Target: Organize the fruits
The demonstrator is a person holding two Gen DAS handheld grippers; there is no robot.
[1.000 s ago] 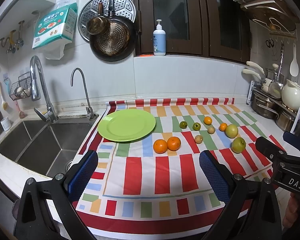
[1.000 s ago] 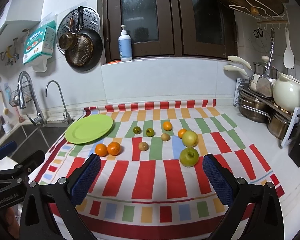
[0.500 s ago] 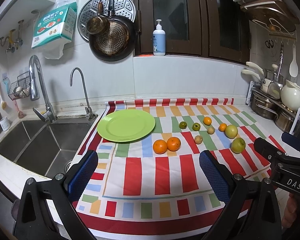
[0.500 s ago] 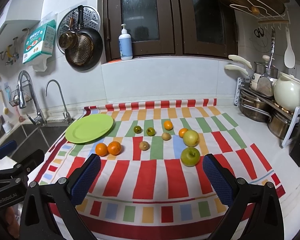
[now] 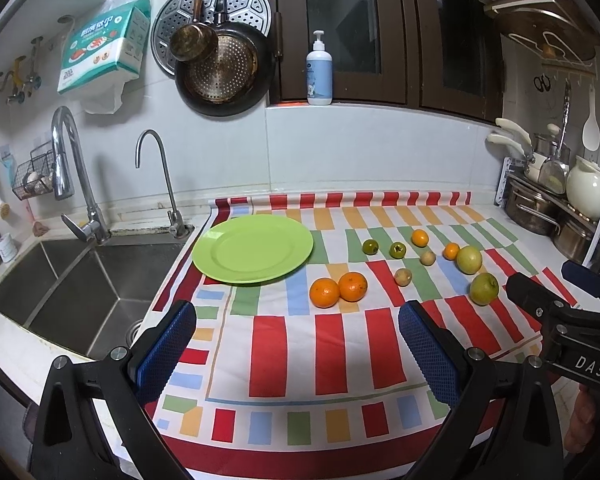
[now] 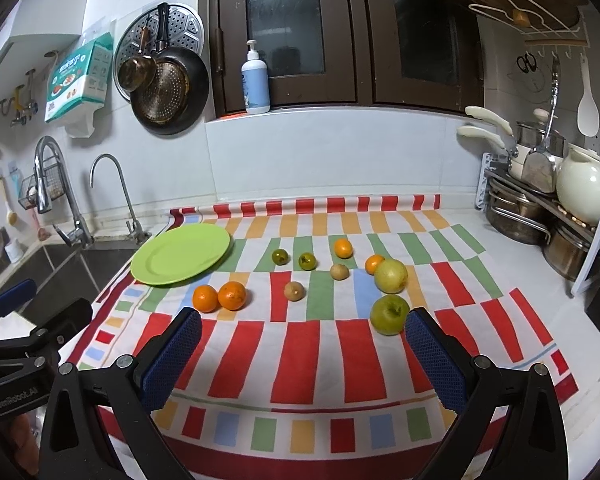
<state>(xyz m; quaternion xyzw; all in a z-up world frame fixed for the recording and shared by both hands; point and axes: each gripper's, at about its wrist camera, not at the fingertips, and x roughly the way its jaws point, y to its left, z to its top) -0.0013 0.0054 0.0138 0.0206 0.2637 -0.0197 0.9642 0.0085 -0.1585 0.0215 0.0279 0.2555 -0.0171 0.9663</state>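
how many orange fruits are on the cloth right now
4: two big oranges touching, near the plate; two small ones farther back, right. None appear hidden.

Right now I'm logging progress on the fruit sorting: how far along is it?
Nothing looks done yet: the green plate is bare. Nothing is in hand; the left gripper and right gripper are open above the cloth's near edge. Left to do: all the fruit on the striped cloth, including two oranges beside the plate and the green apple.
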